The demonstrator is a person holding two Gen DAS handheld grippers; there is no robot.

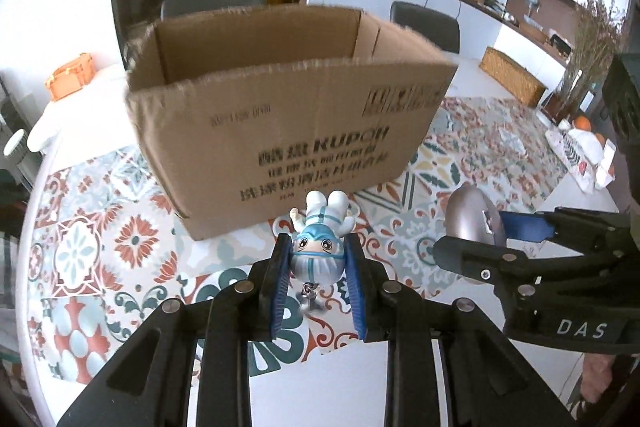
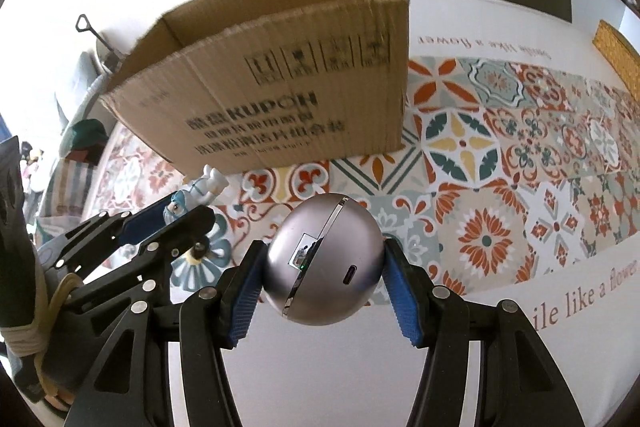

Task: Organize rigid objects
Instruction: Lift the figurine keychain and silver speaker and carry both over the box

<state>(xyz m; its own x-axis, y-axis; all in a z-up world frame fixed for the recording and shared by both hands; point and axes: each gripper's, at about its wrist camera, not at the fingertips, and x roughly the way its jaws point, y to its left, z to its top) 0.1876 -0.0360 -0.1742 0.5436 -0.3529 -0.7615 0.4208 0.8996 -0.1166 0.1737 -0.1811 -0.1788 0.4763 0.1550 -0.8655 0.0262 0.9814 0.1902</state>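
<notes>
A small white and blue figurine (image 1: 318, 247) hangs head toward the camera, pinched between the blue pads of my left gripper (image 1: 318, 259), above the patterned tablecloth. The same figurine (image 2: 192, 195) shows at the left in the right wrist view. My right gripper (image 2: 324, 267) is shut on a silver ball-shaped device (image 2: 324, 263) with a seam and a small port; that device (image 1: 474, 213) also appears at the right in the left wrist view. An open brown cardboard box (image 1: 288, 107) printed KUPOH stands just beyond both grippers, its top open.
A tiled-pattern tablecloth (image 2: 500, 163) covers the white table (image 2: 360, 367). A woven basket (image 1: 512, 77), dried flowers and a paper bag with oranges (image 1: 580, 143) sit at the far right. An orange basket (image 1: 70, 75) is at the far left. Chairs (image 1: 426, 23) stand behind the box.
</notes>
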